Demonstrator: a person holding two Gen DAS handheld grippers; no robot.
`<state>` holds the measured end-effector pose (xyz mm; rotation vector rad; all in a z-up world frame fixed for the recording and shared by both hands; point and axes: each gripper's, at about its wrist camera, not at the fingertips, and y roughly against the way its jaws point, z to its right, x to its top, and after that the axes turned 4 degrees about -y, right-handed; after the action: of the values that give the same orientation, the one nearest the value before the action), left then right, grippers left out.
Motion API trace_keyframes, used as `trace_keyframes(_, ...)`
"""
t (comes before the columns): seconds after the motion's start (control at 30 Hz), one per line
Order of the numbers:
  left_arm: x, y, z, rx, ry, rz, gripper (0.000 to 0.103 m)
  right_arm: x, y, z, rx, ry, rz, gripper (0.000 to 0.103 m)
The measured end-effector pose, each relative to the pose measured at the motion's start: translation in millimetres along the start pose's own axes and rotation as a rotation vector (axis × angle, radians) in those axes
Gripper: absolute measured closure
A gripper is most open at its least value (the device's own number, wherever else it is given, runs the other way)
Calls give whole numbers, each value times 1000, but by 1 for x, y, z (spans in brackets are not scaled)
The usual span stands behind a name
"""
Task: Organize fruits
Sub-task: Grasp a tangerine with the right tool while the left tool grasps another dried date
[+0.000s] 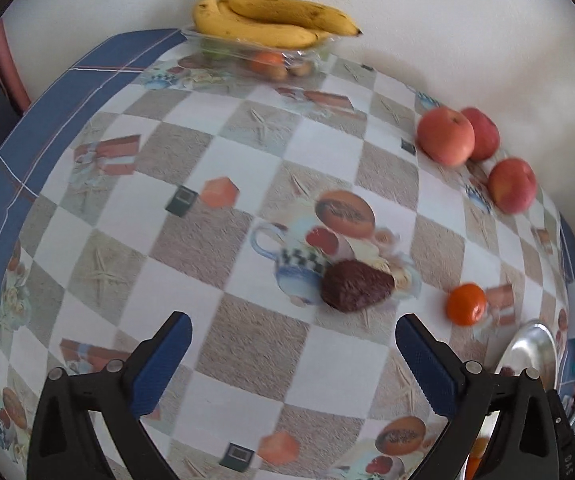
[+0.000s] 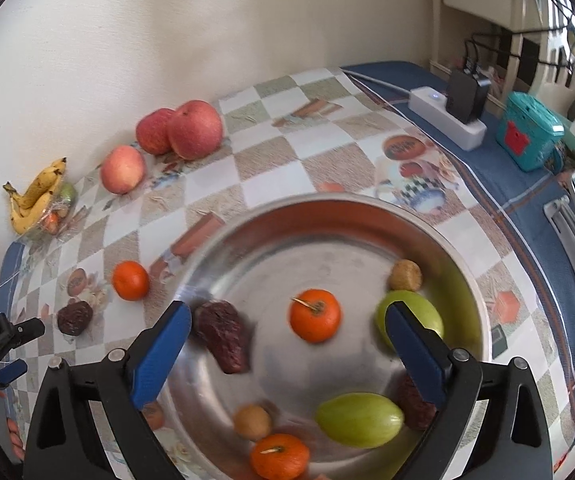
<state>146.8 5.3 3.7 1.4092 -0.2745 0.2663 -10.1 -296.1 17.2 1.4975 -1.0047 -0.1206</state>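
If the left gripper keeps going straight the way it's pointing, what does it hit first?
Most likely the dark brown wrinkled fruit lying on the tablecloth, just ahead of the open left gripper and slightly right of its centre line. Depth is hard to judge; it might meet the tablecloth first.

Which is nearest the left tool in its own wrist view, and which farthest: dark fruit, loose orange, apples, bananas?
From the open left tool:
1. Dark fruit, just ahead, slightly right.
2. Loose orange, farther right, near the metal bowl.
3. Apples, right, along the wall.
4. Bananas, far end, atop a clear container.
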Motion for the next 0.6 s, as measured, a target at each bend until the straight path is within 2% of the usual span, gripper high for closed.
trace_keyframes(0.3, 18, -2, -16, -44, 50, 10, 0, 7, -14, -42, 105, 8, -67, 5)
trace_keyframes(0.43, 25, -10, -15, -81, 69, 3, 0, 15, -19, -60, 194, 16, -79, 5)
trace_keyframes(0.53, 28, -18, -7, -117, 44, -2, 0, 19, -21, -79, 185, 62, -55, 5)
trace_keyframes(0.6, 29, -21, -3, -112, 31, -7, 1, 23, -23, -91, 171, 90, -34, 5)
